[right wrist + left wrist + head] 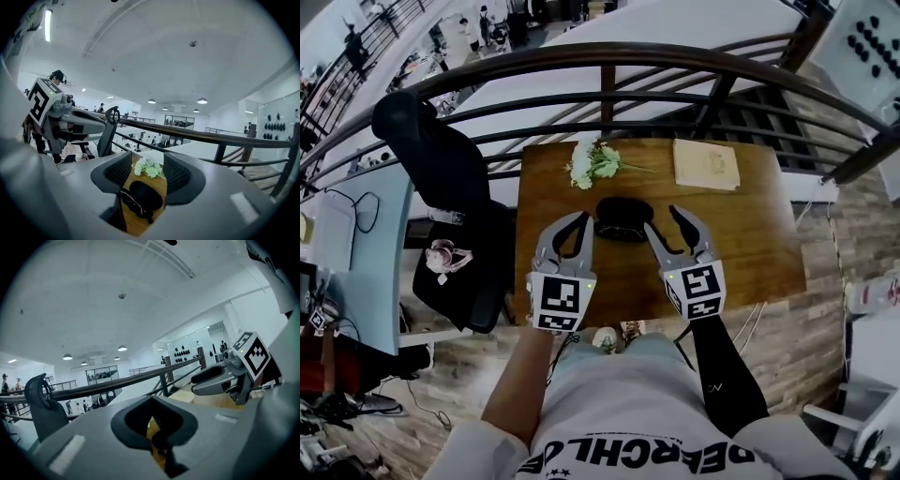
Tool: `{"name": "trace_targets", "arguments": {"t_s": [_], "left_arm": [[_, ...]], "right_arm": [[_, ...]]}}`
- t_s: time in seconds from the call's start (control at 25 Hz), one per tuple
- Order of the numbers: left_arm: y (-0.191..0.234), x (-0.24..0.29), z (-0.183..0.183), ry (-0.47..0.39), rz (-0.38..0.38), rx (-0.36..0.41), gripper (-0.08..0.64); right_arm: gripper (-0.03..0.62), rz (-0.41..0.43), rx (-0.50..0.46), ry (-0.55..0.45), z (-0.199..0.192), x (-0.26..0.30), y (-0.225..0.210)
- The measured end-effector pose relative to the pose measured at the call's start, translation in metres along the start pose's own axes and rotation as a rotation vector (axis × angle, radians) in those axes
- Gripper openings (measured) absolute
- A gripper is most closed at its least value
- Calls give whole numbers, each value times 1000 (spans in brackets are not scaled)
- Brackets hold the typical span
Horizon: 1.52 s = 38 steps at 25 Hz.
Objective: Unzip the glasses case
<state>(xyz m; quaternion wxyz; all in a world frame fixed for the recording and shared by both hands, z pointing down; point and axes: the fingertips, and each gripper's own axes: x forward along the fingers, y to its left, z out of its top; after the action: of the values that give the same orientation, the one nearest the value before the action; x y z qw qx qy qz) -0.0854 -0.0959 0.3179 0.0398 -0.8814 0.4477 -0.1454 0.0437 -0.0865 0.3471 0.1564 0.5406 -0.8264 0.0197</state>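
The black glasses case [623,217] lies shut near the middle of the wooden table [750,253]. My left gripper [571,232] hovers just left of it, jaws open and empty. On the case's right side my right gripper [666,223] stands open with nothing held. In the right gripper view the case [144,196] shows low between the open jaws [143,176], a thin zip pull or cord on its left edge. The left gripper view looks mostly over the table; only a strip of wood shows between its jaws [153,430], and the right gripper [220,376] is at its right.
A bunch of white flowers [592,161] lies behind the case, and a tan booklet [706,164] at the table's back right. A dark curved railing [609,89] runs behind the table. A black office chair [441,169] stands to the left, beside a pale desk [356,272].
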Motion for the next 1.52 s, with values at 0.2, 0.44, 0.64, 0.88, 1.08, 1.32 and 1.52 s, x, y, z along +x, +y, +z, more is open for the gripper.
{"name": "trace_targets", "arguments": {"t_s": [0.2,0.44,0.64,0.88,1.08,1.32,1.52], "left_arm": [[0,-19,10,-39,-25,-15,3],[2,-38,20,-83,-45,-49,3],[2,-46,23,-93,-52,-54,3],[0,-46,22,-100,-52,-49,3],[-2,-49,28,-106,-56,-44,2],[0,-51,28,-105,-54,-38,3],[2,-48,27,-104,-54,-39,2]], "right_arm": [[239,-47,1,-9,7,-21,10],[239,-77,29,-7,7,-42,23],[209,-85,14,-8,11,-50,29],[153,-103,-9,-6,12,-57,31],[29,-119,-38,5,15,-64,31],[28,-125,-45,21,13,-62,29],[28,-127,-35,17,12,-60,25]]}}
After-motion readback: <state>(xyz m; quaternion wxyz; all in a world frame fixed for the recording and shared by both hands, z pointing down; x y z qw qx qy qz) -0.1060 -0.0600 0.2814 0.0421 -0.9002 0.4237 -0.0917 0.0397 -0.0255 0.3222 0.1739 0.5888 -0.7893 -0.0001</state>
